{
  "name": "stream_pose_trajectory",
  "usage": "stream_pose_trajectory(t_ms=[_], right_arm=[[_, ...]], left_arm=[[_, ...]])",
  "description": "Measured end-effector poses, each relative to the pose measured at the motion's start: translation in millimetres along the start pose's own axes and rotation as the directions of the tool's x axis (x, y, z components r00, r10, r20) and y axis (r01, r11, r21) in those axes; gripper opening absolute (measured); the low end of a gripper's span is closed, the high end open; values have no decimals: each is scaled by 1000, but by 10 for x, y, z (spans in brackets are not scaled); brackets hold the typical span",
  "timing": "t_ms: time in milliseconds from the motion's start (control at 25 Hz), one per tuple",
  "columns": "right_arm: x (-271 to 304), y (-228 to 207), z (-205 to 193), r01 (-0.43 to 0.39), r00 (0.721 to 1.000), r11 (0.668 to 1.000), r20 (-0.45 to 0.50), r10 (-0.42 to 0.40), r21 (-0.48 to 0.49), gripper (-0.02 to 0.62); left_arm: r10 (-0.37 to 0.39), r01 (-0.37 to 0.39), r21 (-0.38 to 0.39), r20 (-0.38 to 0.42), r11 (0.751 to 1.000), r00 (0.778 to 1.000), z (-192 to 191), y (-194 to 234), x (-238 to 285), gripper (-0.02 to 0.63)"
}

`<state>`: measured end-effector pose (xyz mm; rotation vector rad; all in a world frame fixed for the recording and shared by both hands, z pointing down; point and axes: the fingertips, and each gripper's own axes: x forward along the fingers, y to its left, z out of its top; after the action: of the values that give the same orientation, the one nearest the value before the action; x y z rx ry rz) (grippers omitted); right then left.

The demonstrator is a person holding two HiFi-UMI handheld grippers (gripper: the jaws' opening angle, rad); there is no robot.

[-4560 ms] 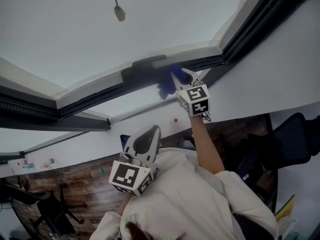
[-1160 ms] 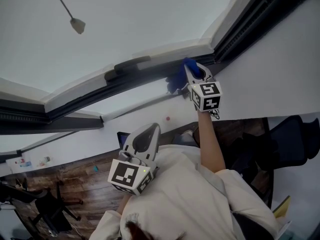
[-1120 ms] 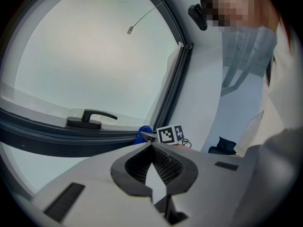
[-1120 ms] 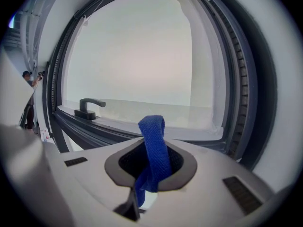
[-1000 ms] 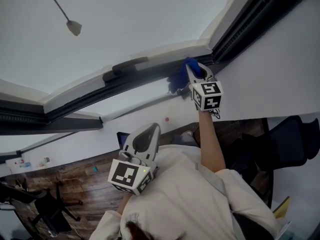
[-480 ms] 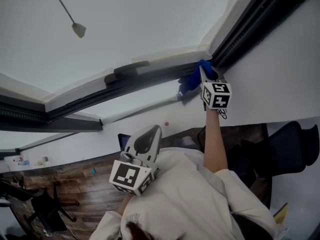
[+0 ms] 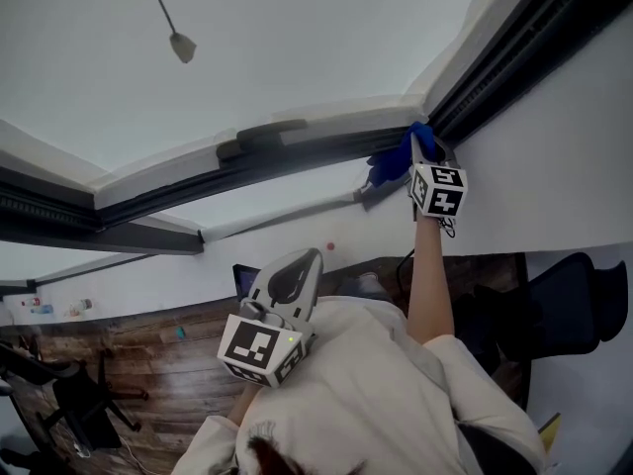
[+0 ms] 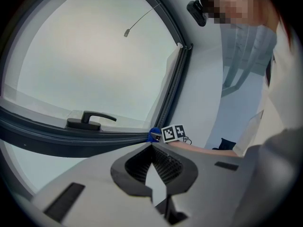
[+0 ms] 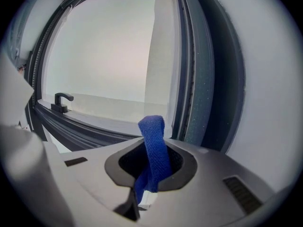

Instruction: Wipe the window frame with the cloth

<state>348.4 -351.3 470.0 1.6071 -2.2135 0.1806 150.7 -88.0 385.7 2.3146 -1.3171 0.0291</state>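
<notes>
Up at the corner of the window frame [image 7: 297,158], the right gripper [image 7: 425,149] holds the blue cloth [image 7: 389,164] at the dark rail. Its own view adds the grip: jaws pinching a folded strip that stands up between them. The left gripper [image 7: 297,265] hangs low by the person's chest. Only its own view shows its jaws, pressed together and empty, with the window handle [image 8: 87,121] beyond.

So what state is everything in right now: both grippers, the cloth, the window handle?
Right gripper: shut on the blue cloth.
Left gripper: jaws together, holding nothing.
Blue cloth: clamped, held against the corner of the window frame.
Window handle: lying level along the frame.
</notes>
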Motion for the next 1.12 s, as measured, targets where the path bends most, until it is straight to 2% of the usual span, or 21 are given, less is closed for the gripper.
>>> stream_pose_trajectory(t_ms=[120,240,400,600,840,1000,1120], right_arm=[[-92,149,89,-4,1000,1000,16,4,9,53],[-252,728,250,-122,990,992,68,123,-29,52],[-332,1778,408,-330,935,941,111,336,-69,52],[-353,2734,411,-474,873,876,84,481,-90,53],[-348,3471,361,-563,820,816,35,571,-135,53],[-266,3573,265,-553,830,821,-3,558,-143,54],[-259,3568,279,-566,819,811,10,573,-147,53]], left_arm=[[12,-12,-1,-2,1000,1000,-11,45,-60,5],[24,-24,-5,-12,1000,1000,-20,108,-150,5],[28,-28,2,-18,1000,999,3,212,-314,5],[72,-73,-4,-25,997,997,-19,436,-609,5],[113,-113,-16,-27,993,993,-40,699,-880,5],[115,-115,-26,-23,993,993,-38,782,-967,5],[116,-116,-31,-20,993,993,-31,831,-1003,5]])
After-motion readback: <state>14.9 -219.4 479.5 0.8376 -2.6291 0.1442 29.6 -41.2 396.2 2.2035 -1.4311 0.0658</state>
